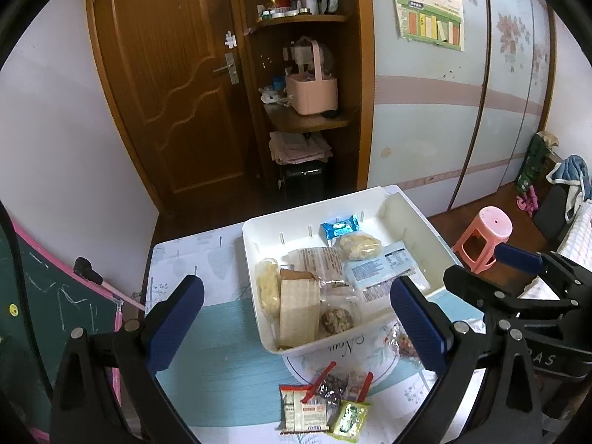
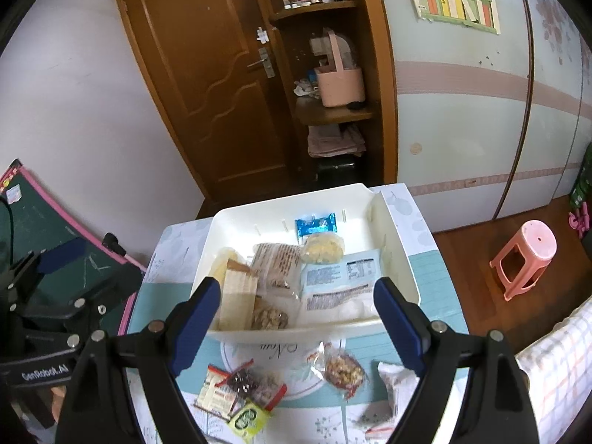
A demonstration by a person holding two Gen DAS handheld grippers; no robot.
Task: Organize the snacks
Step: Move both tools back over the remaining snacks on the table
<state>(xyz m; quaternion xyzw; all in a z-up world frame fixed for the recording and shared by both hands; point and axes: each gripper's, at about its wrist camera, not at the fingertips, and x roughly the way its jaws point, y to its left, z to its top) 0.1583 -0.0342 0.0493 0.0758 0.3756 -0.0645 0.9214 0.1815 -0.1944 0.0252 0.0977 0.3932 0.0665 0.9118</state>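
**Both grippers hovering wide open, bin half loaded**

Nearest the cameras, a few loose packets sit on the teal-and-white patterned tablecloth (image 1: 222, 381): a small lime-green sachet (image 1: 348, 420) touching a red-and-white printed packet (image 1: 303, 407), with a clear red-edged bag of dark snacks (image 1: 335, 384) lying just behind them. Off to the right, a clear bag of mixed nuts (image 2: 342, 370) lies apart from that cluster, and a crumpled white wrapper (image 2: 392, 381) sits near the table's right edge. There's open cloth left of the cluster.

The left gripper (image 1: 296, 318) hangs above the table with its blue-padded jaws spread wide, holding nothing. The right gripper (image 2: 296, 318) does the same, spread and unloaded, with the near rim of the bin showing between its fingers.

Just past the loose packets sits the white plastic storage bin (image 2: 296, 327). Inside: a tan paper-wrapped block (image 2: 238, 301) at the left, clear-bagged cookies (image 2: 270, 316) beside it, a pale blue flat pouch (image 2: 340, 273) on the right, a yellowish pastry bag (image 2: 322, 248) and a shiny blue wrapper (image 2: 316, 224) against the far wall.

Beyond the table, a pink plastic stool (image 2: 525, 259) stands on the wood floor, well apart.
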